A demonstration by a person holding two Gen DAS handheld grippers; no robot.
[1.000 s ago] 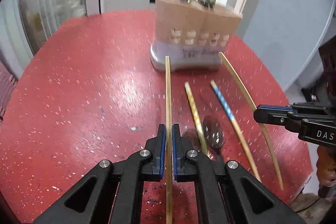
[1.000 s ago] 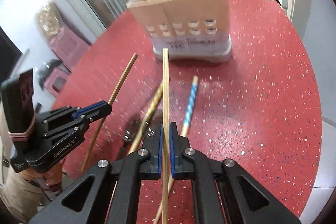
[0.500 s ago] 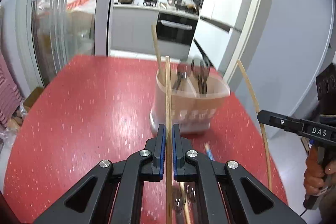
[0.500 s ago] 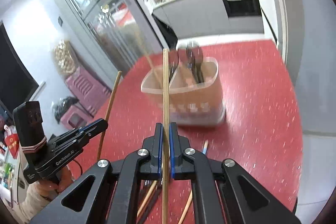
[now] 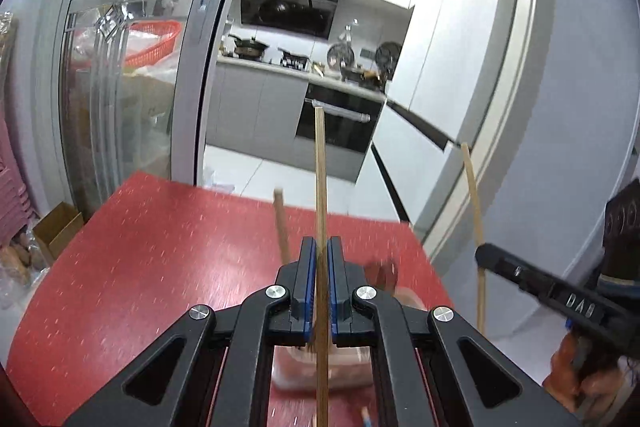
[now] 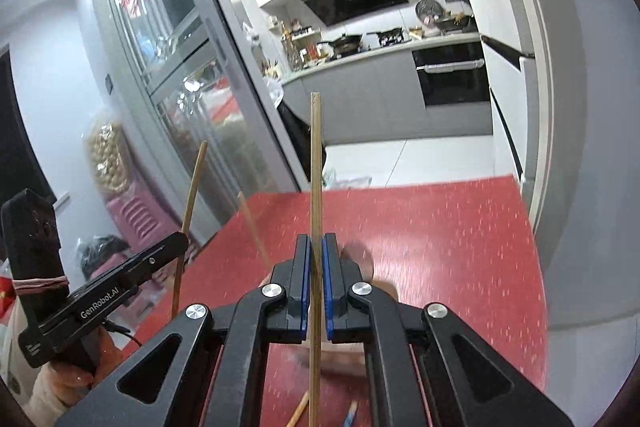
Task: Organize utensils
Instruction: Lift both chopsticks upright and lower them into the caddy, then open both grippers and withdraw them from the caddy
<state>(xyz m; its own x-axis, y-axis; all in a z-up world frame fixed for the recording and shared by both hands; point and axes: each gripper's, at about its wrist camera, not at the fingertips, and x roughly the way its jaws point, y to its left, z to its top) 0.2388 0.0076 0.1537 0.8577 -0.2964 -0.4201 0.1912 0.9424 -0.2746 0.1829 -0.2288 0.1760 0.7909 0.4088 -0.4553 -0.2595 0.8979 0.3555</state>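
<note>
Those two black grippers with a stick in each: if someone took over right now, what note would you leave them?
Left gripper: shut on a wooden chopstick, raised above the red table.
Right gripper: shut on a second wooden chopstick, also raised.
Utensil holder: on the table below the grippers, blurred; one chopstick already stands in it.
Left: put both held chopsticks in the holder, then the blue patterned chopstick and another stick lying on the table.
</note>
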